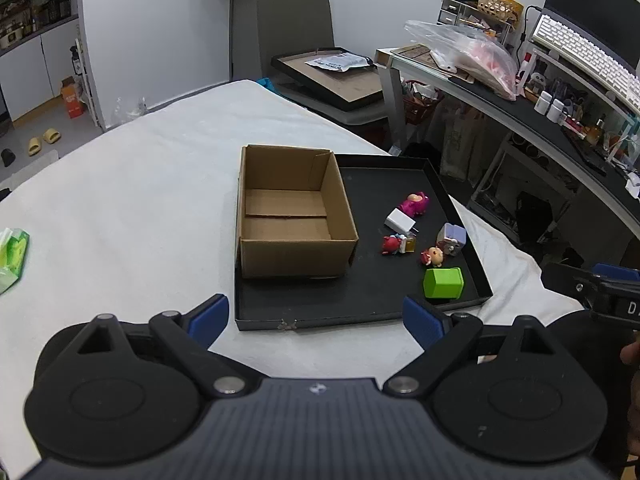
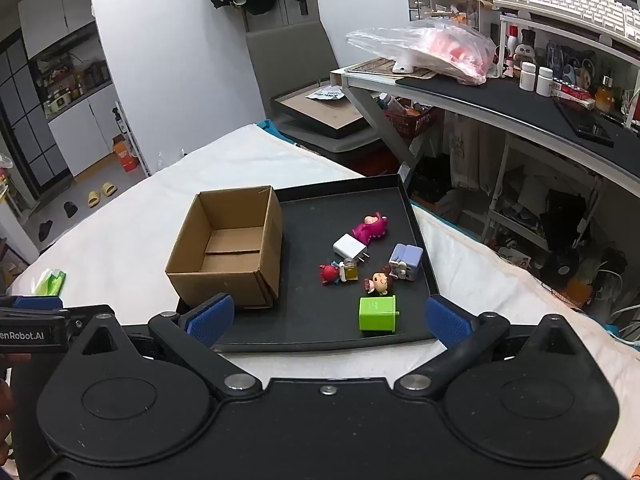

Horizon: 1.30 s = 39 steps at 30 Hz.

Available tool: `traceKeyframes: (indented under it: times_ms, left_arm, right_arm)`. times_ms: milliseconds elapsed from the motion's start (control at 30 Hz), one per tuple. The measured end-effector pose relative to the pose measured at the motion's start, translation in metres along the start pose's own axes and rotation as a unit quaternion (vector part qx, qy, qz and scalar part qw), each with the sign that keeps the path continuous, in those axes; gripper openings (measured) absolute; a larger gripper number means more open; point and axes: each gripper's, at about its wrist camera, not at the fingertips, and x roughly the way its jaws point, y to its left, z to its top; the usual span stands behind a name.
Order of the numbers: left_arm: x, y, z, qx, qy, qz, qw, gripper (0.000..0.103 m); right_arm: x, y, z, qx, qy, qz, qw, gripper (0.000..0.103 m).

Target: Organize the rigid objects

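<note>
- A black tray is set on a white cloth, and an open cardboard box is stood on the tray's left part.
- The box is seen to be empty, flaps folded flat on its floor.
- The small things are scattered on the tray to the right of the box, none of them in it.
- A pink figure is laid farthest back, with a white plug just before it, prongs turned right.
- A red figure is laid touching a small yellow bottle, in front of the plug.
- A lilac cube is placed toward the tray's right rim, and a doll head is found just beside it.
- A green block is stood nearest the front rim, close to the doll head.
- The left gripper is held before the tray's front edge with its jaws spread wide; nothing is held between the blue pads.
- The right gripper is held over the tray's front edge, jaws likewise spread wide and empty; the green block is framed between its pads but is not touched.
- A green packet is left on the cloth, well apart to the left.
</note>
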Motion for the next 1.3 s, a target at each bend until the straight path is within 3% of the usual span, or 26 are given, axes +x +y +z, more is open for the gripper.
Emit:
traceKeyframes:
  times_ms: [1300]
  left_arm:
    - [0.0,0.0015,-0.0011,0.002,-0.006,-0.01,0.9999,0.093]
  right_arm:
    - [0.0018,0.0044,-0.0005,0.002,0.008,-0.006,1.0,0.103]
